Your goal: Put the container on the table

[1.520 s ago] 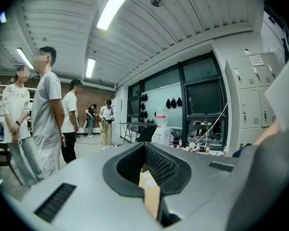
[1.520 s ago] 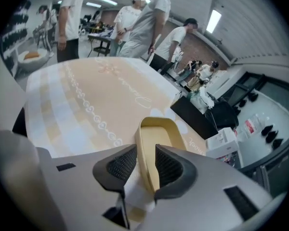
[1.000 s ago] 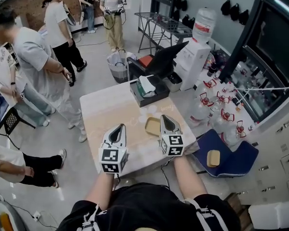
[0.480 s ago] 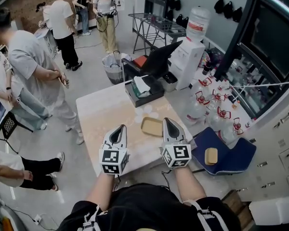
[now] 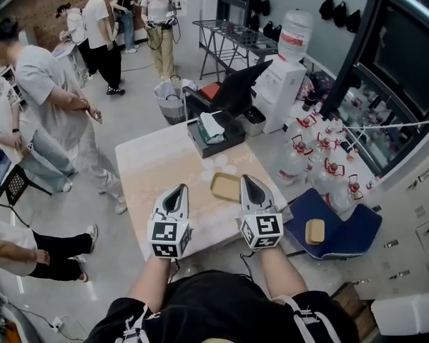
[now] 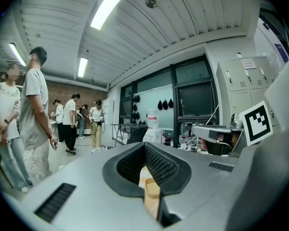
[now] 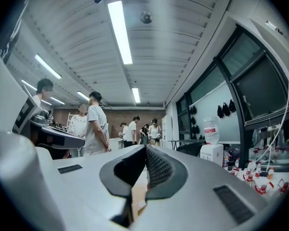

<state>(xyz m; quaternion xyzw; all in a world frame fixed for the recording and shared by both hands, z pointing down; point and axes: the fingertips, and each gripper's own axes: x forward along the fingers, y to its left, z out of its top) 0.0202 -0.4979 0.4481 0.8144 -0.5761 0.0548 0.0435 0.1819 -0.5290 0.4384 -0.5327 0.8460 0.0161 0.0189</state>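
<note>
Tan container lies flat on the tabletop, just at 9 o'clock of the right gripper; that gripper and the left gripper are each pressed together on nothing, their square-marker cubes facing up.

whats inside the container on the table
The container looks empty: only its bare tan floor shows. The right gripper covers its right edge, so that bit cannot be checked.

Tan container flat on the desk, right gripper just beside it, left gripper farther off.
</note>
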